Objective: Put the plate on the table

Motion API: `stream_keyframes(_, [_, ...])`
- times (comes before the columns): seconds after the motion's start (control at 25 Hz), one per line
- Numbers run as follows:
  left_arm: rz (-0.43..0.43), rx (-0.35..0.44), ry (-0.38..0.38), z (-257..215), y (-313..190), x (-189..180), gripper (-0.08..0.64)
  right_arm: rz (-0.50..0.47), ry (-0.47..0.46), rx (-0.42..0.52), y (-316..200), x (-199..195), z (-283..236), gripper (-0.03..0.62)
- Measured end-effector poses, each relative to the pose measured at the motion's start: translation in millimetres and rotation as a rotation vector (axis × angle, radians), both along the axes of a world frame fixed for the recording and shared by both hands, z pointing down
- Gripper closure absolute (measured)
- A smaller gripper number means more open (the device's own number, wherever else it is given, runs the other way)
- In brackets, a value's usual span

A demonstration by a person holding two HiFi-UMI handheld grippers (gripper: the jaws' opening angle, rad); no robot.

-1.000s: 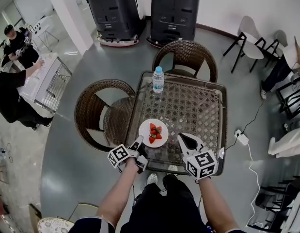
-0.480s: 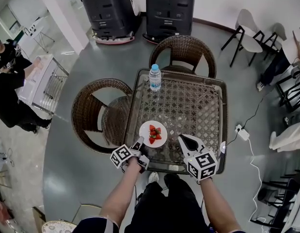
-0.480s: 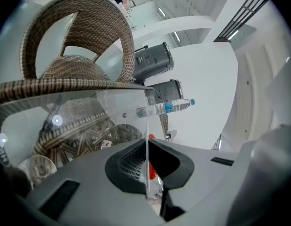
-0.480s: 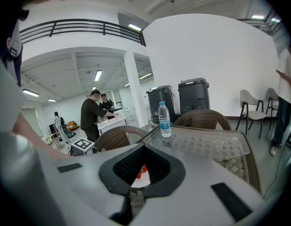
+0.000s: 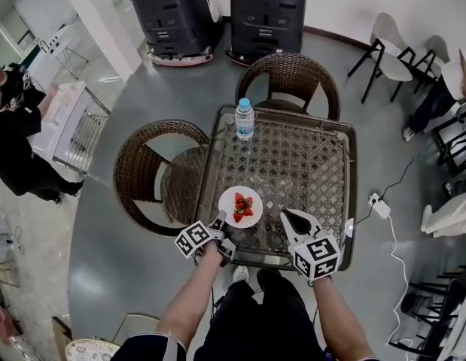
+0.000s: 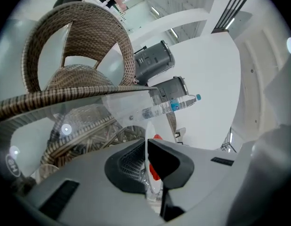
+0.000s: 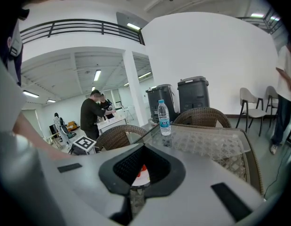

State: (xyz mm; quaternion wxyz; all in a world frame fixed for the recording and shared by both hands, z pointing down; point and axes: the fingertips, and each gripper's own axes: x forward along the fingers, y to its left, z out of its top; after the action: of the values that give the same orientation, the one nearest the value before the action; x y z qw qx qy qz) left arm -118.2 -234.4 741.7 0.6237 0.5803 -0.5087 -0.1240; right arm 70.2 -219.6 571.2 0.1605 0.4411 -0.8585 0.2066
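Head view, left tool (image 5: 218,221) clamping plate (image 5: 252,216) of strawberries (image 5: 242,206), right tool (image 5: 288,216) closed, empty.

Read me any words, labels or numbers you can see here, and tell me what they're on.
No text here can be read as words.
Blue label on the water bottle: print too small to read.
Faces of the marker cubes: black-and-white square patterns only, no letters.
Panels on the black machines: too small to read.

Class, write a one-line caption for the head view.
Left gripper clamps the strawberry plate by its rim at the glass table; right gripper shut and empty beside it.
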Motion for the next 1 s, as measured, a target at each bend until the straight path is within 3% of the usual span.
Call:
stream_keyframes(0.48, [0.056, -0.087, -0.196, 9, 4, -2, 0.532, -0.004, -0.012, -0.010, 5, -2, -1, 0.588])
stream_keyframes(0.64, [0.084, -0.120, -0.296, 15, 6, -3, 0.521, -0.008, -0.019, -0.009, 5, -2, -1, 0.589])
stream_keyframes(1.0, [0.152, -0.139, -0.438, 20, 8, -3, 0.506, -0.004, -0.027, -0.019, 7, -2, 1, 0.589])
